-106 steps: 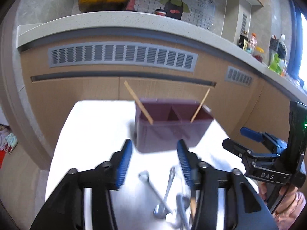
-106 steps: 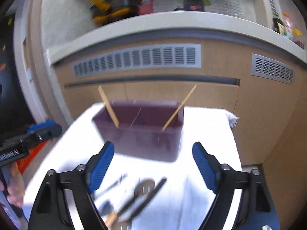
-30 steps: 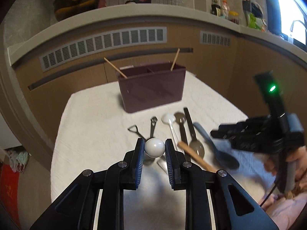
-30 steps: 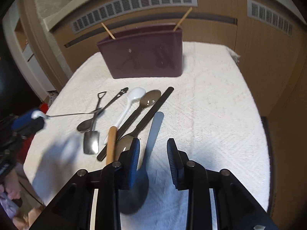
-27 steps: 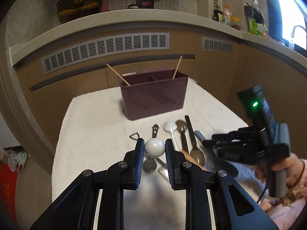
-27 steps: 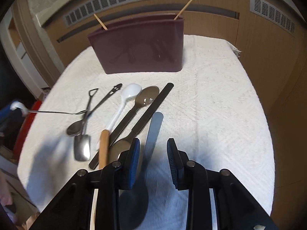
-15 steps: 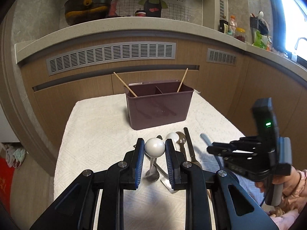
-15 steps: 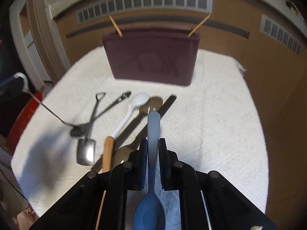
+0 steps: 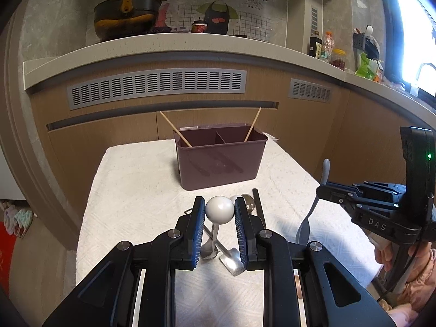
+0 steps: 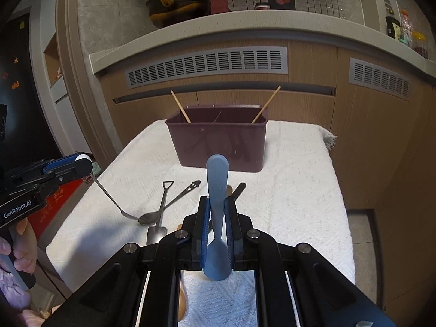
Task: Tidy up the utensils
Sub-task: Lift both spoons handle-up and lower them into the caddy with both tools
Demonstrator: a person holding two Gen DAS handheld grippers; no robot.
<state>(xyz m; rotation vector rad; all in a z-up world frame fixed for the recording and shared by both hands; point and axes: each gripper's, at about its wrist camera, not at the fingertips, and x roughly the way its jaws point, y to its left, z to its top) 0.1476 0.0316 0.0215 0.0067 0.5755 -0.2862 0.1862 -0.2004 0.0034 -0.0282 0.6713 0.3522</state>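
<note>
A maroon utensil caddy [image 9: 220, 160] with two compartments stands at the far side of the white cloth; it also shows in the right wrist view [image 10: 218, 141]. Two chopsticks [image 9: 175, 132] lean in it. My left gripper [image 9: 219, 212] is shut on the white ball end of a metal ladle [image 9: 219, 209], lifted above the cloth. My right gripper [image 10: 217, 212] is shut on a blue-grey spoon [image 10: 217, 179], handle pointing up toward the caddy. Several utensils [image 10: 163, 207] lie on the cloth between the grippers and the caddy.
The table is covered by a white textured cloth [image 9: 136, 190]. Behind it runs a wooden cabinet front with grey vents [image 9: 158, 84] under a counter with a pot [image 9: 125, 19]. The floor drops off at the table's left and right edges.
Both grippers have risen and tilted up toward the caddy. The right gripper closed on the blue-grey spoon and lifted it; the left keeps hold of the ladle, raised off the cloth.
</note>
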